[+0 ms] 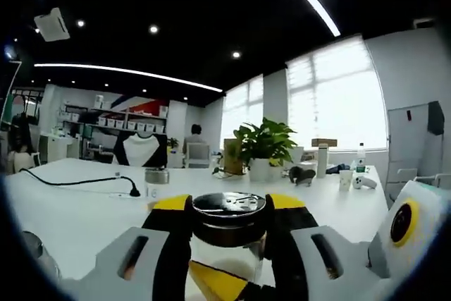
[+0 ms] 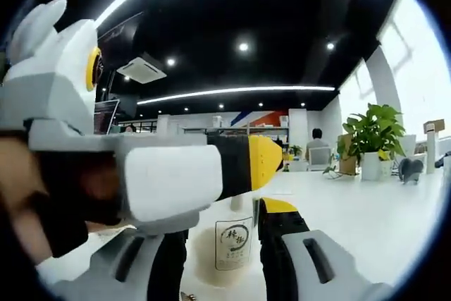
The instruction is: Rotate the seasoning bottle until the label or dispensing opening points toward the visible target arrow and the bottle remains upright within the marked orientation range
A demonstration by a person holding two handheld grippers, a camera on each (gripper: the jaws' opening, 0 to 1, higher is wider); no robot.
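While the left gripper had its fingers closed around the upright bottle on the white surface, the right gripper straddled it loosely, so turning seemingly came next.

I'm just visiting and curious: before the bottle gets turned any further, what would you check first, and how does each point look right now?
1. Left gripper closed on the clear glass seasoning bottle with the black shaker lid: ok, jaws press both sides.
2. Bottle upright: ok, the lid looks level.
3. Label direction: it faces the right gripper view; whether that matches the target, cannot tell.
4. Target arrow on the white table: cannot tell, no arrow is seen.
5. Right gripper grip: cannot tell, its jaws flank the bottle but contact is unclear.
6. Black cable clearance: ok, it lies behind the bottle.
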